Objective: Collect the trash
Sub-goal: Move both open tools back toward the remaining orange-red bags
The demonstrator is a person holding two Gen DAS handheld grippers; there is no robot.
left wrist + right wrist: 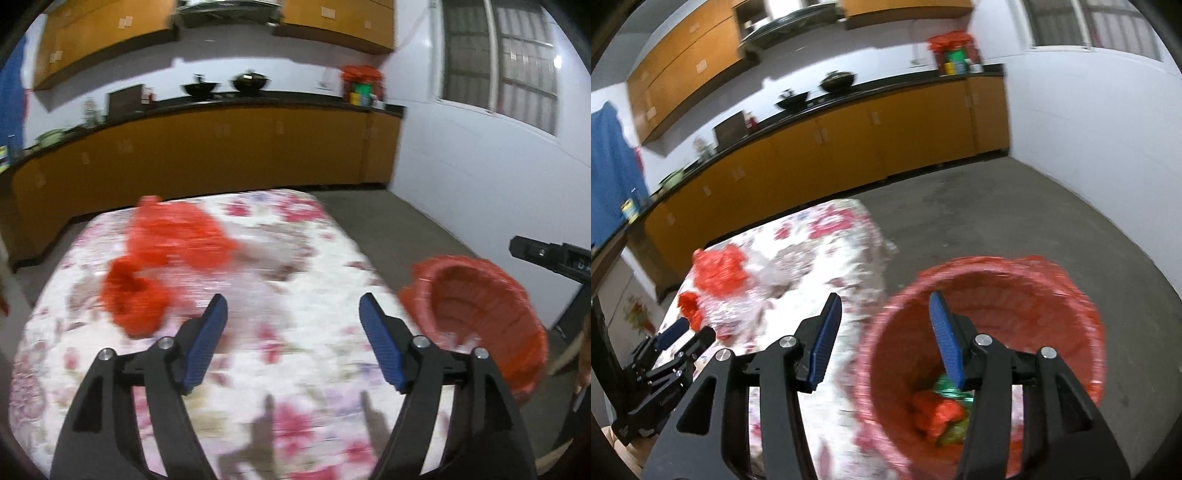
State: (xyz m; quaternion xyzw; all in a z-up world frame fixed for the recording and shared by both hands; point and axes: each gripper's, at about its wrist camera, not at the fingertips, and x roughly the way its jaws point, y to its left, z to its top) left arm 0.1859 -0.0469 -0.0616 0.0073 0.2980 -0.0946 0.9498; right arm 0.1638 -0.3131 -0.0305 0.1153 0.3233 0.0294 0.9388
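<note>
Two crumpled red plastic bags lie on the floral-clothed counter (295, 258) in the left wrist view: a larger bag (177, 232) at eleven o'clock and a smaller bag (133, 302) at ten o'clock, just beside each other. The left gripper (293, 317) hovers over the cloth with its jaws spread wide and holding nothing. A red-lined bin (480, 317) sits at three o'clock, off the counter's edge.

In the right wrist view, the right gripper (884, 321) has released jaws, straddling the bin's near rim. Red and green trash (942, 413) lies at the bottom of the bin. The left gripper shows at eight o'clock.
</note>
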